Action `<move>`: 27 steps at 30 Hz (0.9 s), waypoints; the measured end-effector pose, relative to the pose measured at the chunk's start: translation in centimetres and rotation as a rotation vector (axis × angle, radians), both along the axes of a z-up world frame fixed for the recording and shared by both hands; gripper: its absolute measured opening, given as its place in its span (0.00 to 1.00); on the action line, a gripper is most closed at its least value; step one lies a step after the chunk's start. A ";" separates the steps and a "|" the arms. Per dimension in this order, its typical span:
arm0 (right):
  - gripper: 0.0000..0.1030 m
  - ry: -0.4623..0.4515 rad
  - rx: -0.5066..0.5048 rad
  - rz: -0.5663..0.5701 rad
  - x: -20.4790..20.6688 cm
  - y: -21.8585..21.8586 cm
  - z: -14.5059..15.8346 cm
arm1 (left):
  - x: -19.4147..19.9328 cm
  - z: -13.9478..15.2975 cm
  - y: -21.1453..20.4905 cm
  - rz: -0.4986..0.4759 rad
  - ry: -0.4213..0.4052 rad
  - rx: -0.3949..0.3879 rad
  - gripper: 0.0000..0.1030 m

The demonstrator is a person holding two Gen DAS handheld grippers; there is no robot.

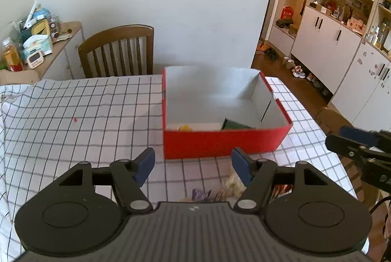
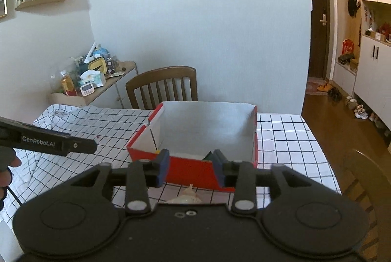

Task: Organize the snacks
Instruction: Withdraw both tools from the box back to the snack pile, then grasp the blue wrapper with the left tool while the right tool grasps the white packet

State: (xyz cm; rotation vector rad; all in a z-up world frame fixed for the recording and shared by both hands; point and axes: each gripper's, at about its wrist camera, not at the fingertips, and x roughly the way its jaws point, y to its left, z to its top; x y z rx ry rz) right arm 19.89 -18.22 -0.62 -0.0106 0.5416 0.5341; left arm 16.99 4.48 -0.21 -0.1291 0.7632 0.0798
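A red box with white inside (image 1: 220, 142) stands on the checked tablecloth; it also shows in the right wrist view (image 2: 190, 170). Inside it lie a green packet (image 1: 234, 125) and a yellow item (image 1: 185, 127). My left gripper (image 1: 193, 164) is open and empty, held above the table in front of the box. Loose snack packets (image 1: 220, 191) lie under it, partly hidden by its body. My right gripper (image 2: 190, 168) is open and empty, just in front of the box's near wall. A pale snack packet (image 2: 187, 197) lies below it.
A wooden chair (image 1: 119, 52) stands behind the table against the white wall. A cluttered side shelf (image 1: 34, 42) is at the left. The table's right edge (image 1: 317, 130) drops to a wooden floor with cabinets (image 1: 342, 42). Another chair back (image 2: 364, 179) is at the right.
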 end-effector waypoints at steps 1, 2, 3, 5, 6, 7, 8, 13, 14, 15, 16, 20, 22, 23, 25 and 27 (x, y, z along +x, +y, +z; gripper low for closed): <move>0.65 -0.006 0.005 -0.004 -0.6 0.0 -0.1 | -0.6 -0.2 0.0 0.001 0.001 0.006 0.67; 0.78 -0.017 0.005 -0.010 -1.3 -0.1 -0.2 | -1.2 -0.5 0.0 0.000 0.003 0.017 0.67; 0.81 -0.031 -0.002 -0.019 -1.9 -0.1 -0.3 | -1.8 -0.7 -0.1 -0.004 0.001 0.027 0.67; 0.82 -0.051 -0.020 -0.021 -3.1 0.0 -0.6 | -3.0 -1.1 -0.2 -0.005 0.000 0.038 0.68; 0.84 -0.047 -0.025 -0.014 -3.6 0.0 -0.9 | -3.4 -1.3 -0.2 -0.004 0.002 0.038 0.68; 0.88 -0.039 -0.026 -0.012 -4.0 0.1 -1.2 | -3.9 -1.6 -0.2 -0.005 0.005 0.035 0.69; 0.91 -0.029 -0.025 -0.014 -4.5 0.1 -1.6 | -4.4 -1.8 -0.2 -0.005 0.007 0.032 0.73; 0.97 0.009 -0.009 -0.022 -6.1 0.0 -3.0 | -6.1 -3.3 -0.3 -0.014 0.022 0.035 0.79; 0.99 0.013 -0.008 -0.027 -6.5 0.0 -3.3 | -6.3 -3.7 -0.2 -0.018 0.032 0.031 0.81; 0.99 0.016 -0.009 -0.030 -6.8 0.0 -3.5 | -6.5 -4.0 -0.2 -0.025 0.040 0.020 0.84; 0.99 0.020 -0.010 -0.032 -7.0 0.0 -3.7 | -6.7 -4.4 -0.1 -0.037 0.049 -0.001 0.86; 0.99 0.043 -0.024 -0.062 -8.3 -0.3 -5.4 | -7.1 -6.3 -0.2 -0.066 0.089 -0.034 0.92; 0.99 0.075 -0.037 -0.077 -8.3 -0.3 -6.6 | -6.9 -7.4 -0.3 -0.070 0.118 -0.035 0.92; 0.99 0.092 -0.046 -0.080 -8.3 -0.3 -7.3 | -6.8 -8.1 -0.4 -0.069 0.135 -0.031 0.92; 0.99 0.121 -0.077 -0.086 -8.2 -0.1 -8.5 | -6.5 -9.2 -0.7 -0.069 0.158 -0.014 0.92; 0.99 0.139 -0.107 -0.083 -8.1 0.0 -9.5 | -6.3 -10.3 -0.9 -0.074 0.180 0.000 0.92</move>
